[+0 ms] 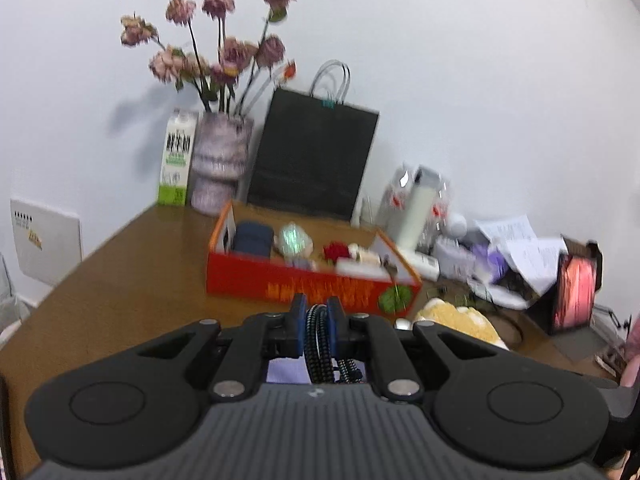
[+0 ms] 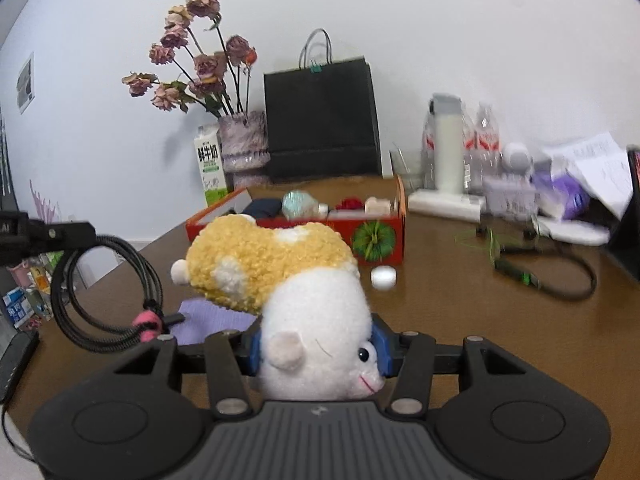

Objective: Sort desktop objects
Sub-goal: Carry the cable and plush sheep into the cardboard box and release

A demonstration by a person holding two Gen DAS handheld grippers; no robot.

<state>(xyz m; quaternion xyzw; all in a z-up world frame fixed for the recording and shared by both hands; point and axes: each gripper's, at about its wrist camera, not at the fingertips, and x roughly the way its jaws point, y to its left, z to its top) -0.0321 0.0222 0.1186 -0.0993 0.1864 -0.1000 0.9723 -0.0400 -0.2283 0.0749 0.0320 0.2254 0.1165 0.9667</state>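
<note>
Both tongs are loaded: left gripper (image 1: pixel 316 312) clamped on a coiled black cable (image 1: pixel 319 344), right gripper (image 2: pixel 318 350) clamped on a plush hamster (image 2: pixel 288 280).

Ahead of both stands the red box (image 1: pixel 304 284) on the wooden desk (image 1: pixel 132 280); a small white cap (image 2: pixel 383 277) lies between the right tongs and that box.

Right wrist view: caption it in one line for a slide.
Right gripper clamps a plush hamster above the desk, facing the red box; a coiled cable hangs at left.
</note>
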